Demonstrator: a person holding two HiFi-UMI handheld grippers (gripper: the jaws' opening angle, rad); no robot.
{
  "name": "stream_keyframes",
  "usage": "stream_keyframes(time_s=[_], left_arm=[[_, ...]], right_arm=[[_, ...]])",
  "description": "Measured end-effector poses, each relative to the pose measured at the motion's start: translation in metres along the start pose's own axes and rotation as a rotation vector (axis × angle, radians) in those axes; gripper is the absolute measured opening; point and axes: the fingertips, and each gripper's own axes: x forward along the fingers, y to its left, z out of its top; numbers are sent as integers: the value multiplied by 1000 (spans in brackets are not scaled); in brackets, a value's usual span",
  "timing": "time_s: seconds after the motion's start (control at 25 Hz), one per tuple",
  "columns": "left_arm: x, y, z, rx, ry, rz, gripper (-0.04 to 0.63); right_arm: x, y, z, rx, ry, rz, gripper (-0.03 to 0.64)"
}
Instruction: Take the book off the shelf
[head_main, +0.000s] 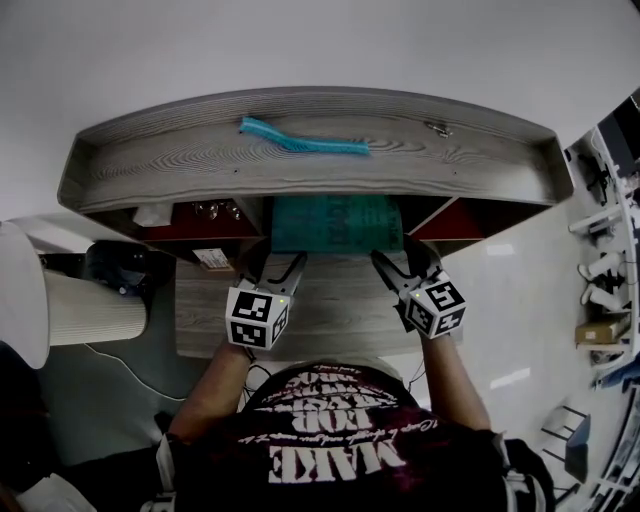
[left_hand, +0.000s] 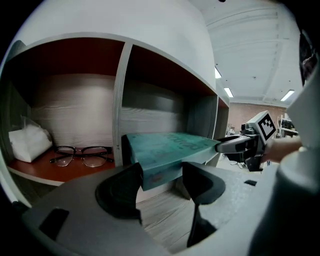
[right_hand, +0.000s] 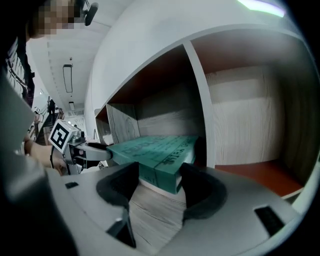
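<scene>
A teal book (head_main: 335, 222) lies flat in the middle compartment of the grey wooden shelf (head_main: 150, 165), its near edge sticking out over the desk (head_main: 340, 320). My left gripper (head_main: 278, 262) is at the book's near left corner. In the left gripper view the jaws (left_hand: 161, 176) stand wide apart with that corner of the book (left_hand: 165, 147) between them. My right gripper (head_main: 398, 262) is at the near right corner. Its jaws (right_hand: 159, 177) also stand apart around the book (right_hand: 155, 150). I see no pad pressing on the book.
A teal coiled strip (head_main: 300, 140) lies on the shelf top. The left compartment holds black glasses (left_hand: 82, 154) and a white wad (left_hand: 27, 142). The right compartment (right_hand: 260, 175) shows only its red floor. A white cylinder (head_main: 90, 305) stands to the desk's left.
</scene>
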Motion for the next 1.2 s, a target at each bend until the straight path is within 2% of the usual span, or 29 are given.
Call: stream_keyframes(time_s=[0.16, 0.64, 1.2], left_arm=[[-14, -6, 6, 9, -41, 7, 255], [-67, -32, -15, 91, -67, 18, 255], [-111, -54, -60, 75, -59, -2, 255]], right_arm=[[-12, 9, 2, -5, -16, -16, 262], [-54, 50, -20, -16, -20, -40, 260], [-92, 92, -55, -33, -4, -64, 261]])
